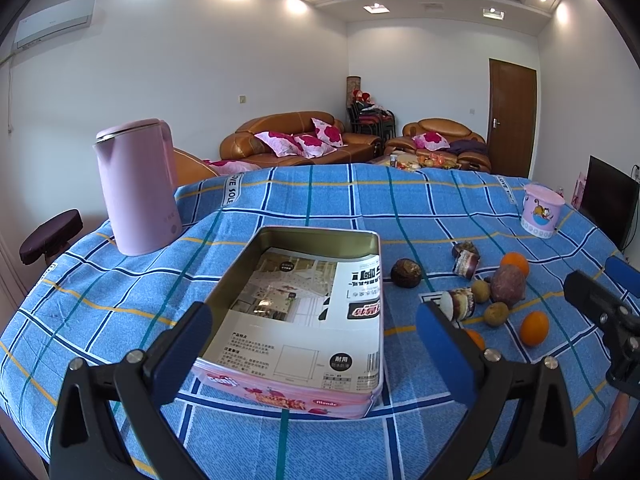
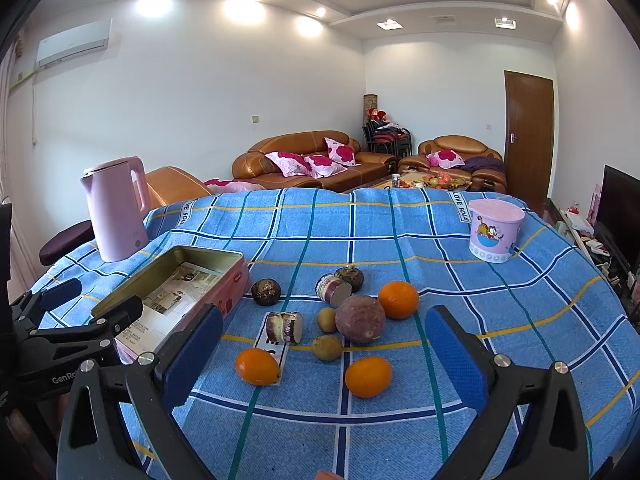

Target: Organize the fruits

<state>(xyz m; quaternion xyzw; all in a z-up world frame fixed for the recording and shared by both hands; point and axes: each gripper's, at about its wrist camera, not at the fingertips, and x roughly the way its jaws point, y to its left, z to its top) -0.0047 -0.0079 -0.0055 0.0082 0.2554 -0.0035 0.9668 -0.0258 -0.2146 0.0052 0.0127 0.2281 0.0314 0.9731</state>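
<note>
A pink open tin (image 1: 320, 233) lined with printed paper lies on the blue checked tablecloth (image 1: 320, 196). My left gripper (image 1: 316, 332) is open, one finger on each side of the tin's near end, holding nothing. To the tin's right lie loose fruits: three oranges (image 2: 398, 299) (image 2: 368, 376) (image 2: 257, 365), a round purple fruit (image 2: 360, 319), two small brown-green fruits (image 2: 327, 347), a dark round fruit (image 2: 266, 291) and cut purple-skinned pieces (image 2: 284, 327). My right gripper (image 2: 326, 344) is open just short of this cluster, empty. The tin (image 2: 188, 254) sits at its left.
A pink kettle (image 1: 136, 192) stands at the table's far left, and a pink cartoon cup (image 2: 494, 230) at the far right. The left gripper (image 2: 92, 300) shows beside the tin in the right wrist view. Sofas, a door and a stool lie beyond the table.
</note>
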